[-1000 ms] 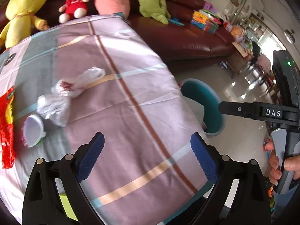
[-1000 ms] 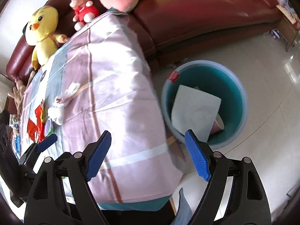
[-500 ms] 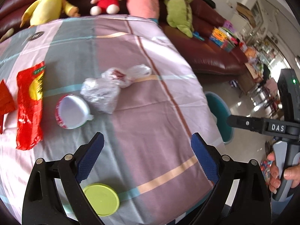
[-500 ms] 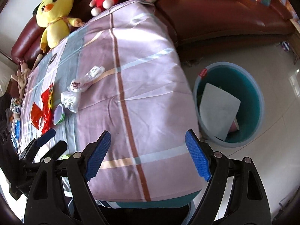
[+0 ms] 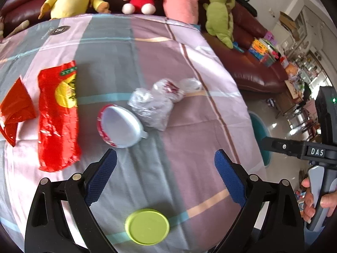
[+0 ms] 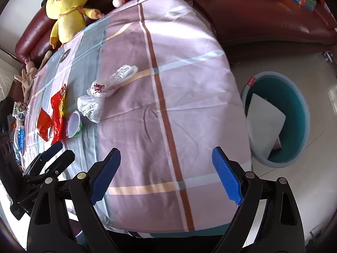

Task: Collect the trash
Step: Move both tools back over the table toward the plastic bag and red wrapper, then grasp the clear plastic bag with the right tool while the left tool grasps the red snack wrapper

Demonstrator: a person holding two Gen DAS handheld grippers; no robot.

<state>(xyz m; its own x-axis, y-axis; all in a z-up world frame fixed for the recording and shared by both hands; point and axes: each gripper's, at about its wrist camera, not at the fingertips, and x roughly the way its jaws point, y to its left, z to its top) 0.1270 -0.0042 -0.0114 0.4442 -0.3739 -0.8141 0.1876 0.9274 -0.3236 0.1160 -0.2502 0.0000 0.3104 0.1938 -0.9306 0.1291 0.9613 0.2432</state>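
Both wrist views look steeply down, close over the checked tablecloth (image 5: 147, 52) – shared ground.

Cup (image 5: 120, 124) between wrapper (image 5: 58, 118) and bags (image 5: 155, 103) on table (image 5: 189, 139)

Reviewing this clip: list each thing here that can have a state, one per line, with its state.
left gripper: open, holding nothing
right gripper: jaws opening, nothing between them
white cup: tipped on its side, empty
clear plastic bag: crumpled
red wrapper: lying flat
green lid: lying flat
teal bin: open, white sheet inside
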